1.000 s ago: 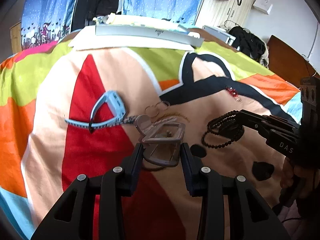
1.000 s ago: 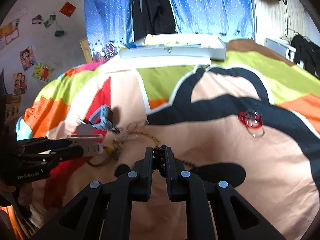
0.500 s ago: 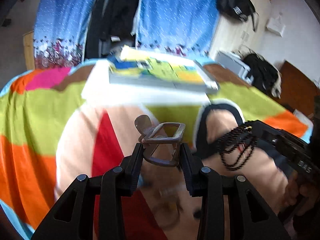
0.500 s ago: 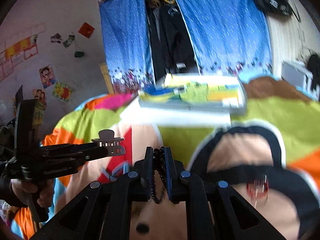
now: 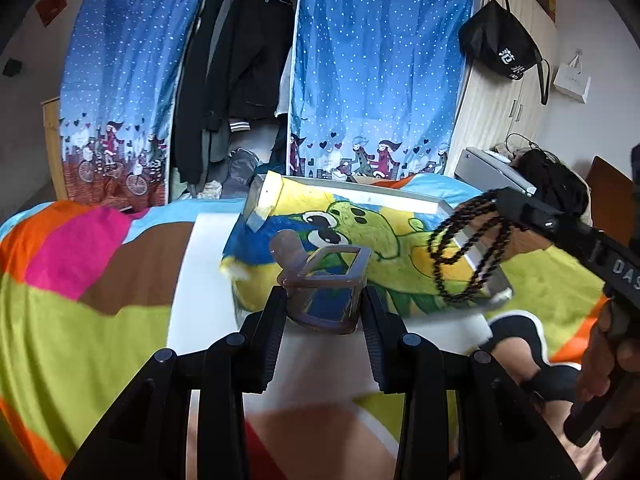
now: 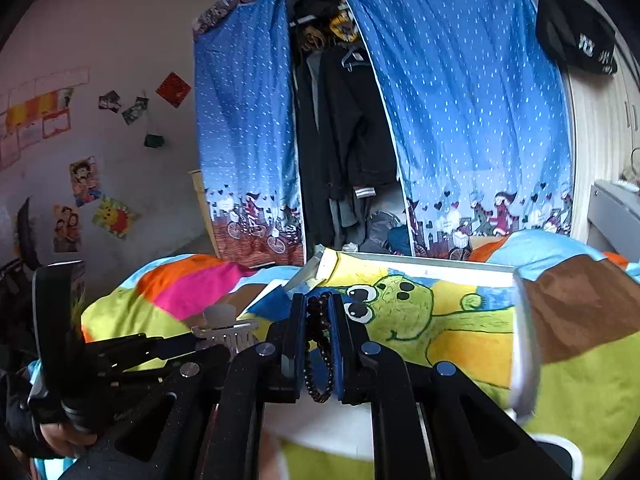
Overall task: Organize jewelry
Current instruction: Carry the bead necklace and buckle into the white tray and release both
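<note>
The left gripper (image 5: 324, 312) has its jaws clamped on a translucent hair clip (image 5: 326, 284); the right gripper (image 6: 318, 344), at three o'clock, pinches a black bead bracelet (image 6: 318, 360) above the frog-print tray (image 5: 400, 240).

Counted across both views: 2 grippers, the left gripper (image 5: 324, 304) and the right gripper (image 6: 319, 344); 1 translucent hair claw clip (image 5: 326, 284); 1 black beaded necklace (image 5: 466, 256); 1 shallow tray (image 5: 360, 196) with a cartoon lining; 2 blue dotted curtains (image 5: 376, 64); 1 black bag (image 5: 500, 48).

tray (image 5: 472, 208) interior bare, rim (raised) ahead
</note>
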`<action>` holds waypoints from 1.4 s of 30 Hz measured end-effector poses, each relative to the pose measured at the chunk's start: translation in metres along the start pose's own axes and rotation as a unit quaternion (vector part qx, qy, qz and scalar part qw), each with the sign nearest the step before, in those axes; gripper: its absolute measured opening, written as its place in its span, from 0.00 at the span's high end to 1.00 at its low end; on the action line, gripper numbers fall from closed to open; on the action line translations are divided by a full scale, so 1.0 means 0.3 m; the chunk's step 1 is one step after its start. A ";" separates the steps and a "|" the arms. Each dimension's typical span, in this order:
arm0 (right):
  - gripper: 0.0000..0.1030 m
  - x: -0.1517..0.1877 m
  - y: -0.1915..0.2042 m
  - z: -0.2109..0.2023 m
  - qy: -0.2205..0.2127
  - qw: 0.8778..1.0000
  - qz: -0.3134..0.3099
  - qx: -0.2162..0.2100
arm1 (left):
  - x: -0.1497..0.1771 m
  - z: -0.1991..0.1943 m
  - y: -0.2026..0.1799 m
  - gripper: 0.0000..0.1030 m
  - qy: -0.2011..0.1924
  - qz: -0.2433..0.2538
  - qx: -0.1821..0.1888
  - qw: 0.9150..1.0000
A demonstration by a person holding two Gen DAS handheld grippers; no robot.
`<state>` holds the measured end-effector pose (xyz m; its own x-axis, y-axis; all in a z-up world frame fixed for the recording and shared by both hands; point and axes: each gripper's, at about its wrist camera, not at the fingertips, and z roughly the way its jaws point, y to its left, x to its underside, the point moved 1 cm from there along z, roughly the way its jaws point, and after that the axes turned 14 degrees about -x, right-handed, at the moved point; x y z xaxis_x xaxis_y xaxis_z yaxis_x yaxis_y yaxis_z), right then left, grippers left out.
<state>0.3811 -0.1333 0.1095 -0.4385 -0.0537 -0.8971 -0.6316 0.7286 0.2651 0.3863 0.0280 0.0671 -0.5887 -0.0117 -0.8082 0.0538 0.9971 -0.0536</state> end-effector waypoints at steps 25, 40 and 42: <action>0.56 0.230 -0.235 0.101 0.098 0.990 0.052 0.086 | 0.032 0.221 -0.003 0.31 0.035 -0.045 -0.006 0.998; 0.01 0.305 -0.003 -0.234 0.008 0.994 0.007 0.106 | 0.198 -0.238 0.032 0.08 -0.070 -0.035 -0.057 0.995; 0.01 0.317 0.047 -0.278 -0.004 0.995 0.000 0.103 | 0.238 -0.306 0.042 0.08 -0.090 -0.039 -0.059 0.993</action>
<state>0.2773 -0.1851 0.0573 -0.4326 -0.0496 -0.9002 -0.4866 0.8534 0.1868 0.2708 0.0466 0.0625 -0.4337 -0.0910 -0.8964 -0.0869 0.9945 -0.0589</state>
